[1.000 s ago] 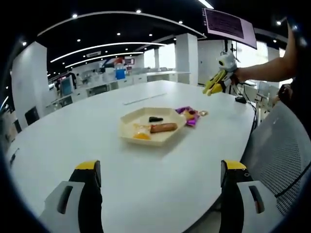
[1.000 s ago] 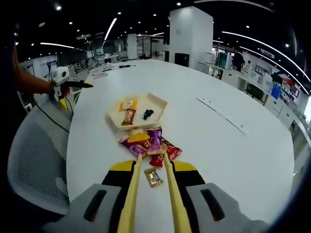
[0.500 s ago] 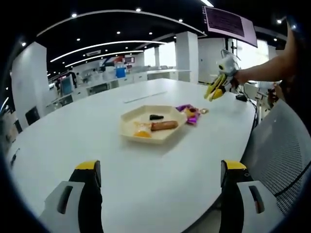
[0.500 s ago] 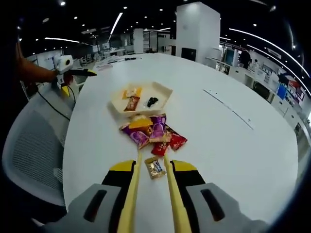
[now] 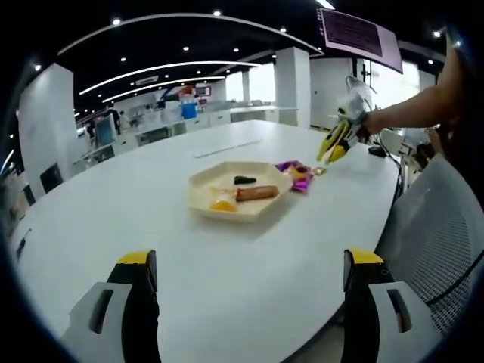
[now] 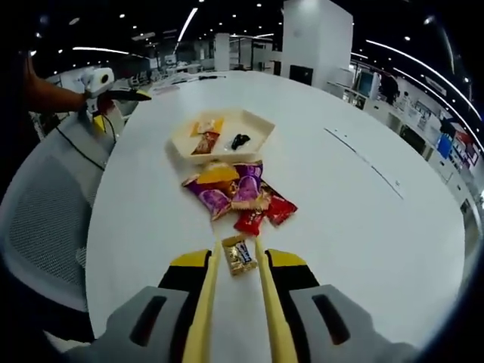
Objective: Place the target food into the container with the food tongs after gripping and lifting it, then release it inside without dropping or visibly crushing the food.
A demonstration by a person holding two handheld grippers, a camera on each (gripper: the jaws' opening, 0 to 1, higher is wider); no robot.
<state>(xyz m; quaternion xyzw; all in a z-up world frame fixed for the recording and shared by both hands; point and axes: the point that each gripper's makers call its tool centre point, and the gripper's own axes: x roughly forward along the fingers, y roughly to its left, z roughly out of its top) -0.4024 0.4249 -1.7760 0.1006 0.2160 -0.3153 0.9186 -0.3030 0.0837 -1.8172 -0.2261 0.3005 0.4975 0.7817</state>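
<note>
Right gripper view, left to right: tray [image 6: 261, 128], far; wrapper pile [image 6: 234, 193]; small candy [image 6: 240, 255], near, between yellow tongs [image 6: 234, 249], right gripper [image 6: 236, 261] clamped on them. Left gripper [image 5: 246, 268] wide open, idle. Risk: thin wrapper slips or crushes under a hard pinch.

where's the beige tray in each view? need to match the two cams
Left gripper view: the beige tray sits just above picture centre on the white table, with purple snack packets at its right.
Right gripper view: the tray lies upper centre, beyond the packet pile and the yellow tongs.
Shared landmark: the purple packets beside the tray.
</note>
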